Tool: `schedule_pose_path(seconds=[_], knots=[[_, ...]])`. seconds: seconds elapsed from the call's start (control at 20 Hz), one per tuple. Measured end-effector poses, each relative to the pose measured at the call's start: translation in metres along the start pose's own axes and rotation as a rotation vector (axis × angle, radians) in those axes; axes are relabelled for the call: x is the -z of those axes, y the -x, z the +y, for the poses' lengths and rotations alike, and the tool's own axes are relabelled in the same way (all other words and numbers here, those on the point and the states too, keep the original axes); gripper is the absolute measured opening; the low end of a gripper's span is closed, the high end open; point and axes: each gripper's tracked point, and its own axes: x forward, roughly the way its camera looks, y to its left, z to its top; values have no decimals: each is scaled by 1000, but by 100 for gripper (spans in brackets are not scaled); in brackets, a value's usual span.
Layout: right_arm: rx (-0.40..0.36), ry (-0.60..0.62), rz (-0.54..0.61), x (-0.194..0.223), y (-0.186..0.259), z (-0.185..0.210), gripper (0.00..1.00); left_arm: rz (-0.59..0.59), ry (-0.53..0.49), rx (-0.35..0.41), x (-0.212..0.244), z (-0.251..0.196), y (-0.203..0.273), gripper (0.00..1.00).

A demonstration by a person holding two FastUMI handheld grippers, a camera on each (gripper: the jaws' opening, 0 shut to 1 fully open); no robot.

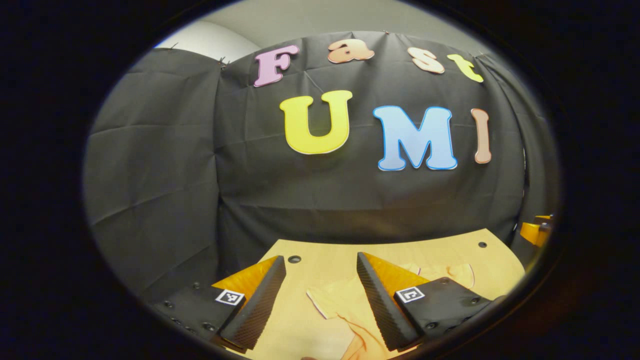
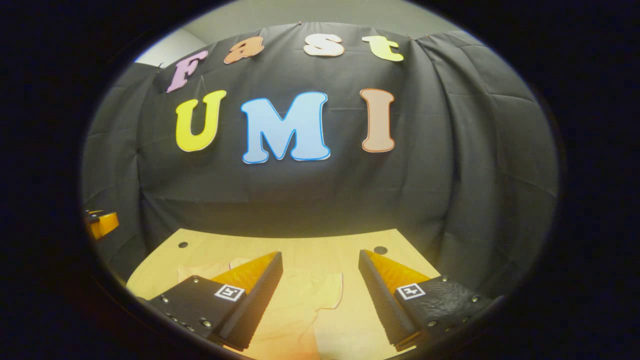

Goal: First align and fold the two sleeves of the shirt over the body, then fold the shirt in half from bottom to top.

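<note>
The pale peach fabric shirt (image 1: pixel 345 305) lies spread flat on the light wooden tabletop (image 1: pixel 325 255), in front of the black cloth wall (image 1: pixel 150 165). In the left gripper view the left hand-held gripper (image 1: pixel 320 267) hovers above it with its fingers spread wide and nothing between them, a sleeve edge showing in the gap. In the right gripper view the right hand-held gripper (image 2: pixel 320 262) is likewise spread wide and empty over the shirt, whose other sleeve lies between its fingers.
</note>
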Motion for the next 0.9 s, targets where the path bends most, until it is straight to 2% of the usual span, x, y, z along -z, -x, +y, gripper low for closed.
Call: schedule_pose_path(seconds=[0.4,0.65,0.9], knots=[[15,6,93,25,-44,-10,95,6,-21,13,-2,-5,-2,94],[33,1,213,55,-95,-19,95,12,-30,0,-1,-3,2,94],[44,-1,368,99,-139,-30,95,26,-28,-48,1,12,7,94]])
